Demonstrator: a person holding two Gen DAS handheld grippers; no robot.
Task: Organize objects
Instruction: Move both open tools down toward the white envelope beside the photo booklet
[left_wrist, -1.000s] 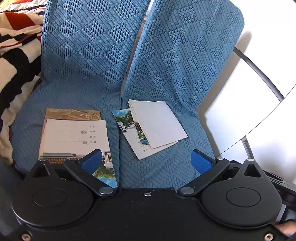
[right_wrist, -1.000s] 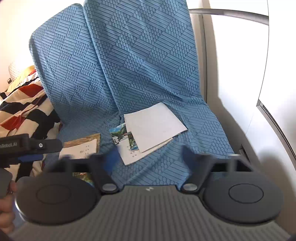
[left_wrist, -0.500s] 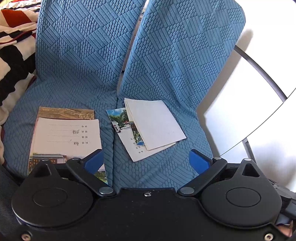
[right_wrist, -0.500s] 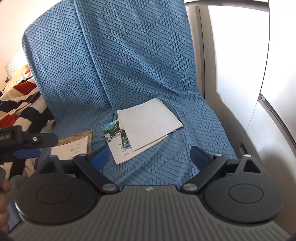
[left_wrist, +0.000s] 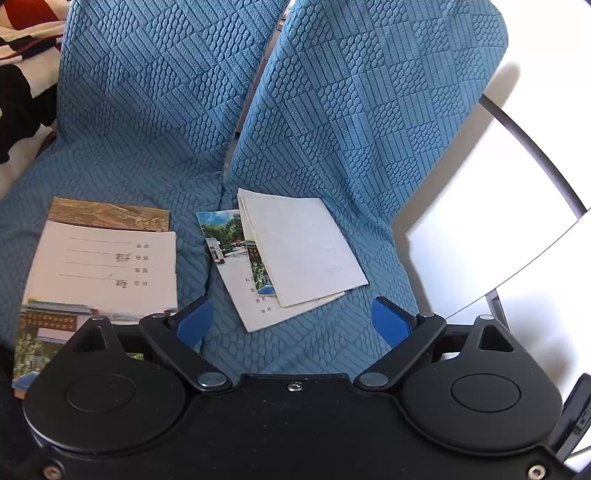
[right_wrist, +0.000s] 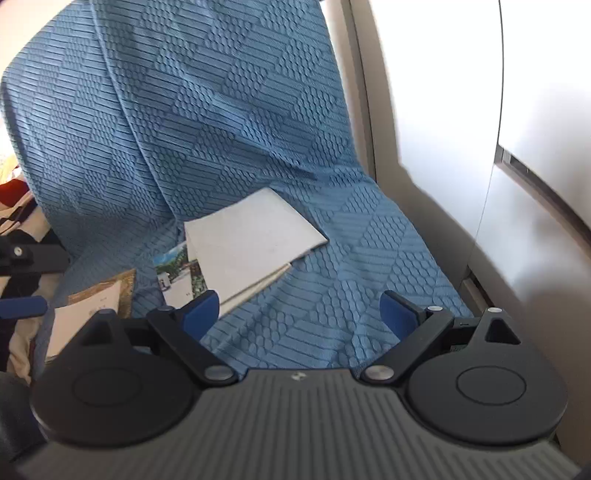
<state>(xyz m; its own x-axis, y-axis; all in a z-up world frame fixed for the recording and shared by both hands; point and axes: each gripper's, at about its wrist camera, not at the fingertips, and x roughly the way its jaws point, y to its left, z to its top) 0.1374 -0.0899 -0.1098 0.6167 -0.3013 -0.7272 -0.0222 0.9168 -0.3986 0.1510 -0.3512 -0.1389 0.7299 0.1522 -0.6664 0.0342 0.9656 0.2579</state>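
two grippers were in view, one per camera, both above a sofa (left_wrist: 332, 110) draped in a blue textured cover, with two back cushions side by side and a seam between them.

the left gripper (left_wrist: 291, 321) had its jaws standing wide but closing, with nothing between them; only blue cover showed in the gap. the right gripper (right_wrist: 301, 314) had its jaws wide apart and empty too, its left pad just in front of the lower edge of the papers.

four paper items could be counted on the seat, in two piles. toward the left edge of the seat lay a white notebook (left_wrist: 107, 269) with ruled lines and a printed picture along its near end, resting on a brown-covered booklet (left_wrist: 110, 216) whose far edge stuck out behind it. just right of the seam, near the middle of the seat, a plain white folded sheet (left_wrist: 306, 251) lay tilted on top of a photo-covered notebook (left_wrist: 236, 280); whether more sheets were folded under the white one could not be told. the two piles lay apart, with bare cover between them.

a striped blanket (left_wrist: 22, 74) in black, white and red lay beyond the sofa's left edge.
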